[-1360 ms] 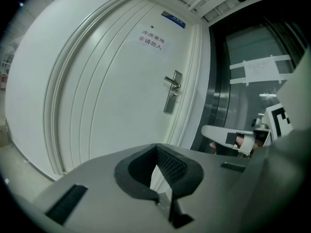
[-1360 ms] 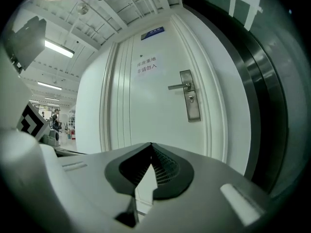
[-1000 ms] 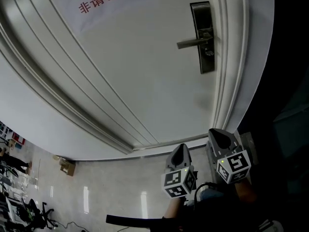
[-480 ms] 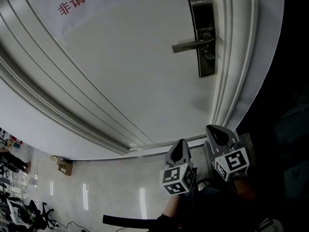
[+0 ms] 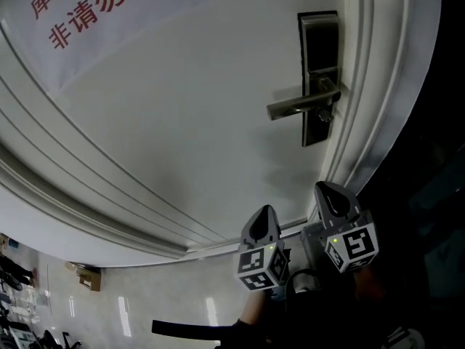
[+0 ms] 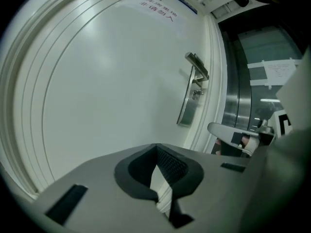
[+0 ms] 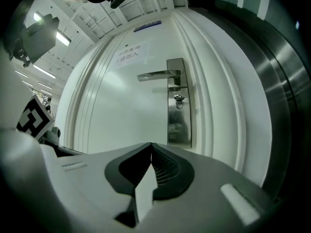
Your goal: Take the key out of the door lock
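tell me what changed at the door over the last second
Nothing was taken hold of or let go. The head view shifted, so the lock plate and handle now sit lower and look larger. The left gripper and right gripper stayed low, shut and empty, and the key stays in the lock.

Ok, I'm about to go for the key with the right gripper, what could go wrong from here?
The right gripper has its jaws shut; unless opened first, it would likely just butt against the key. The key is small and sits right under the handle, so a high approach could knock the handle instead.
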`<move>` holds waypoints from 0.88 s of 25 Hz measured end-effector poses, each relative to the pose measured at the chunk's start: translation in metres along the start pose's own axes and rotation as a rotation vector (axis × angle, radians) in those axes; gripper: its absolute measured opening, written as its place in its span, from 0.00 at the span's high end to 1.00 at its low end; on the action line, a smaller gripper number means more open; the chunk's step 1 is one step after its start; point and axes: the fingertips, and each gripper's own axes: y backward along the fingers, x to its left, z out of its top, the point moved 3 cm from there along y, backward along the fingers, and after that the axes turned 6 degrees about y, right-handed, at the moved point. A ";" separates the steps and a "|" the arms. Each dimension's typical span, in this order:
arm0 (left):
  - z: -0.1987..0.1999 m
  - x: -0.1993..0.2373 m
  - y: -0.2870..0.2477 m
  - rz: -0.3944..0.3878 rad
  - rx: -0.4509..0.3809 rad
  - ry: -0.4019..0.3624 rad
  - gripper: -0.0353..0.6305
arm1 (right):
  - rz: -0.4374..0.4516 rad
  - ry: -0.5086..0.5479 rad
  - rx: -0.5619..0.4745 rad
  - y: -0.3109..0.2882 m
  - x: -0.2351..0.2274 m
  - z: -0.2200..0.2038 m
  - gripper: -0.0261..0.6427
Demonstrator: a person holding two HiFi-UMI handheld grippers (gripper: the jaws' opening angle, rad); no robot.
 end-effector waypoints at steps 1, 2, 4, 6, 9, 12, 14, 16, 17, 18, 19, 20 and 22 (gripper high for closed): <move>0.003 0.001 -0.007 -0.013 0.009 0.000 0.95 | -0.015 0.000 -0.007 -0.004 -0.005 0.004 0.96; 0.005 0.001 -0.014 -0.029 0.016 0.000 0.95 | -0.026 0.005 -0.018 -0.007 -0.009 0.009 0.96; 0.010 0.002 -0.026 -0.061 0.025 -0.004 0.95 | -0.043 0.028 -0.053 -0.014 -0.015 0.021 0.95; 0.019 0.002 -0.037 -0.088 0.025 -0.014 0.95 | -0.068 0.068 -0.090 -0.020 -0.021 0.033 0.94; 0.030 -0.002 -0.051 -0.133 0.022 -0.021 0.95 | -0.110 0.148 -0.125 -0.026 -0.033 0.047 0.94; 0.032 -0.006 -0.063 -0.184 0.028 -0.039 0.95 | -0.123 0.224 -0.164 -0.028 -0.040 0.062 0.91; 0.032 -0.008 -0.068 -0.212 0.029 -0.054 0.95 | -0.120 0.303 -0.163 -0.028 -0.043 0.068 0.86; 0.032 -0.011 -0.074 -0.231 0.032 -0.056 0.95 | -0.134 0.416 -0.139 -0.029 -0.047 0.073 0.85; 0.032 -0.013 -0.077 -0.239 0.034 -0.056 0.95 | -0.143 0.478 -0.133 -0.030 -0.050 0.077 0.85; 0.032 -0.016 -0.080 -0.246 0.035 -0.055 0.95 | -0.149 0.535 -0.130 -0.032 -0.053 0.082 0.85; 0.033 -0.020 -0.082 -0.253 0.034 -0.051 0.95 | -0.151 0.583 -0.127 -0.033 -0.056 0.086 0.85; 0.035 -0.025 -0.084 -0.258 0.030 -0.043 0.95 | -0.148 0.624 -0.124 -0.036 -0.058 0.090 0.85; 0.038 -0.032 -0.087 -0.262 0.023 -0.029 0.95 | -0.135 0.694 -0.119 -0.042 -0.061 0.095 0.85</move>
